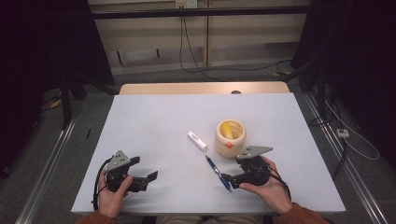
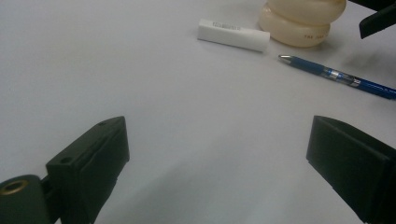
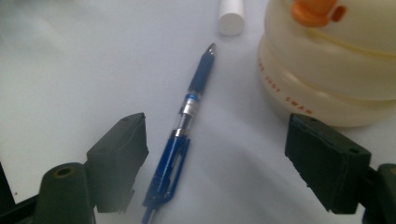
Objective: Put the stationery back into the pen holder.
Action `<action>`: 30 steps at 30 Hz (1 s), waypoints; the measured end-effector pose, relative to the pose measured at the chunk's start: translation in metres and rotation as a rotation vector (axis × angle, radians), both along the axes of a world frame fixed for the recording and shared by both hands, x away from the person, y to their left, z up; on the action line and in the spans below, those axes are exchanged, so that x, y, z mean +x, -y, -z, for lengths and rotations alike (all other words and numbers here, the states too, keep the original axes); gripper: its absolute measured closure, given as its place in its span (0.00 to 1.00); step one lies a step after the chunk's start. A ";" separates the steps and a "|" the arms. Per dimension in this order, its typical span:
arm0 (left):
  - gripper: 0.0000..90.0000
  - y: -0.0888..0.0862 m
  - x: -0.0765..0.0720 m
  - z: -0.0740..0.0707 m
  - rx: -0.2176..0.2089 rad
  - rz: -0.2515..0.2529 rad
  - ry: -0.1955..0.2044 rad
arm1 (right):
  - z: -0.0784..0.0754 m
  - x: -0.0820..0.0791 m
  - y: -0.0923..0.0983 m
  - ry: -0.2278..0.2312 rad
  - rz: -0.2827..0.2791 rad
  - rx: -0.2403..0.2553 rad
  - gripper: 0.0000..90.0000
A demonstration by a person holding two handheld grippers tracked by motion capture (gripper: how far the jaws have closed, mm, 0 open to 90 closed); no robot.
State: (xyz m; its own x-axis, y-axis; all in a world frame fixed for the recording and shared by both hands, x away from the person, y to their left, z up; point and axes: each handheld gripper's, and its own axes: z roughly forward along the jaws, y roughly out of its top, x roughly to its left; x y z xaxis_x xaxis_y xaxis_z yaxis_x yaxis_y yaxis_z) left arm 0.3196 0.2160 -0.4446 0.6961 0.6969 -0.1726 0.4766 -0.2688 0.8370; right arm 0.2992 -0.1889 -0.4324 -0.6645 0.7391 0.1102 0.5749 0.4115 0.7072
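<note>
A blue pen [image 1: 217,171] lies on the white table [image 1: 154,121], tip pointing away from me toward a white tube [image 1: 197,141]. In the right gripper view the pen [image 3: 187,121] rests on the table between the spread jaws of my right gripper [image 3: 217,128], close to the left-hand one, and neither pad presses on it. A cream pot [image 1: 230,138] with a yellow item inside and an orange knob [image 3: 317,9] on its side stands just beyond my right gripper [image 1: 229,179]. At the near left my left gripper [image 1: 152,178] is open over bare table [image 2: 217,154].
The table's near edge runs close under both hands. A wooden strip [image 1: 201,88] borders the far edge. Cables [image 1: 196,65] trail over the floor behind. In the left gripper view the tube [image 2: 233,35], pot [image 2: 299,23] and pen [image 2: 336,75] lie ahead.
</note>
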 end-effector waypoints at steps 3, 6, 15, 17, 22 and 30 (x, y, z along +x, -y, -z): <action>0.07 0.000 0.000 0.000 -0.001 0.001 0.000 | 0.001 0.001 -0.007 -0.012 0.001 -0.009 0.28; 0.06 0.000 0.000 0.000 -0.003 0.000 0.001 | 0.003 0.002 -0.015 -0.022 0.000 -0.019 0.32; 0.07 0.000 0.000 0.000 0.001 0.004 -0.001 | 0.005 0.007 -0.038 -0.035 0.012 -0.076 0.45; 0.07 0.000 0.000 0.000 0.001 0.003 -0.001 | 0.005 0.010 -0.042 -0.024 0.015 -0.097 0.47; 0.07 0.000 0.001 0.001 0.000 0.006 -0.002 | 0.005 0.016 -0.053 -0.019 0.042 -0.132 0.52; 0.07 0.000 0.000 0.000 -0.003 0.010 0.000 | 0.013 0.028 -0.065 -0.034 0.074 -0.161 0.65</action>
